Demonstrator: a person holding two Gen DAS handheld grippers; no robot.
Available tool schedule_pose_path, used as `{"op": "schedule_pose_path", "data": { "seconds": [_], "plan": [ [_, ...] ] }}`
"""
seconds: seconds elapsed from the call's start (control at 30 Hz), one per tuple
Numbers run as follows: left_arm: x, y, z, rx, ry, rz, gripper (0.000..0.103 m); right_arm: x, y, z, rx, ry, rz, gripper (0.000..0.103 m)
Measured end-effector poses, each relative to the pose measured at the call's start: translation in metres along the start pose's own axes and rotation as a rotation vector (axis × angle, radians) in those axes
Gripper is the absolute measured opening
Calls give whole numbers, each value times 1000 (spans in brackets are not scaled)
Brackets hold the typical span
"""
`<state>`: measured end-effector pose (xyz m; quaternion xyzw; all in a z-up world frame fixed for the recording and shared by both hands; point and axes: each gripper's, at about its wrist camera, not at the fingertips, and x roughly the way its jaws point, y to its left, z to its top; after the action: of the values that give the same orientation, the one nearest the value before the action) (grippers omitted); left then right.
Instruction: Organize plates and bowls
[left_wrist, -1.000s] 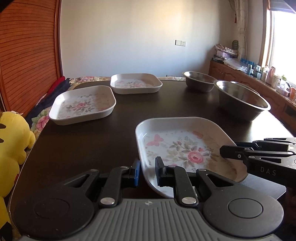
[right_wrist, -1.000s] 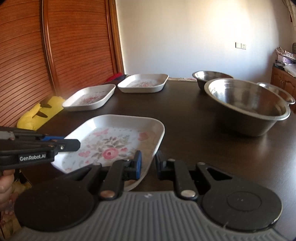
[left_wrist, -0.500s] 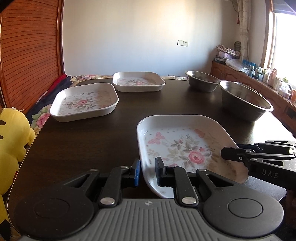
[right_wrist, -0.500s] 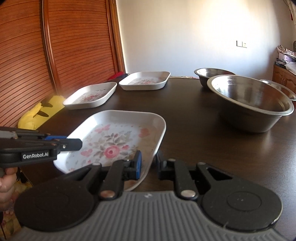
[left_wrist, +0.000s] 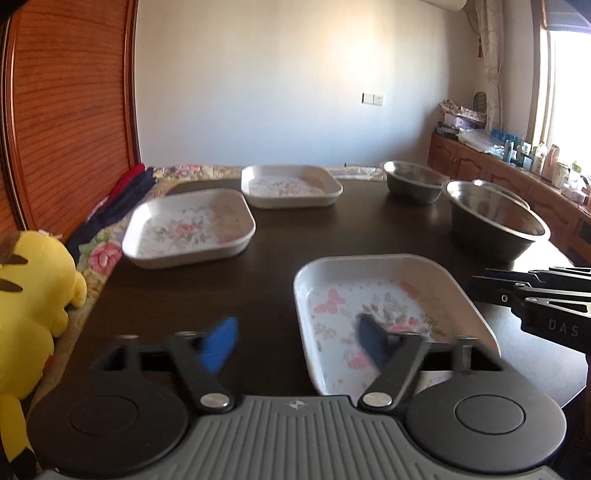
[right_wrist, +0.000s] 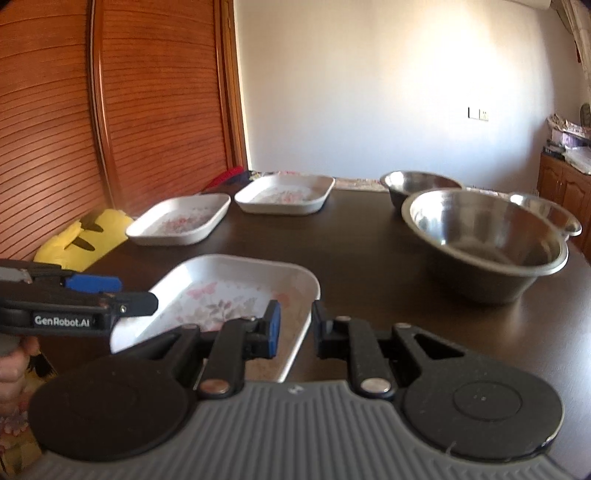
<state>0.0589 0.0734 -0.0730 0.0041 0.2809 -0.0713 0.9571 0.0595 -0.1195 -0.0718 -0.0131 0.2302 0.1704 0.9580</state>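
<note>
A white floral plate (left_wrist: 388, 295) lies at the near edge of the dark table (left_wrist: 273, 258); it also shows in the right wrist view (right_wrist: 236, 291). My left gripper (left_wrist: 295, 341) is open wide, its fingers astride the plate's left rim and blurred. My right gripper (right_wrist: 295, 326) is open a little, its fingers either side of the plate's right rim. Two more floral plates (left_wrist: 192, 225) (left_wrist: 290, 184) lie at the far left. Steel bowls (right_wrist: 484, 236) (right_wrist: 417, 184) stand on the right.
A yellow plush toy (left_wrist: 33, 295) sits off the table's left edge beside a wooden slatted door (right_wrist: 110, 110). A third steel bowl (right_wrist: 550, 214) peeks from behind the large one. A cluttered wooden sideboard (left_wrist: 517, 166) runs along the right wall.
My left gripper has opened wide; it was nearly shut around the plate's left rim. My right gripper has opened slightly. Both views have tilted up a little.
</note>
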Motion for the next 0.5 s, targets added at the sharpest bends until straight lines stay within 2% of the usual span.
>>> {"op": "schedule_pose_path", "data": {
  "seconds": [0.03,0.2,0.5],
  "plan": [
    [-1,0,2,4,-7,1,93,0,0,2,-2,-3,3,19],
    [-7,-2,11,27,-26,6,103,1,2,9,-10,-19,24,19],
    [-13,-3,24,39,-24,35,103,3,3,15,-16,-31,44,20]
  ]
}}
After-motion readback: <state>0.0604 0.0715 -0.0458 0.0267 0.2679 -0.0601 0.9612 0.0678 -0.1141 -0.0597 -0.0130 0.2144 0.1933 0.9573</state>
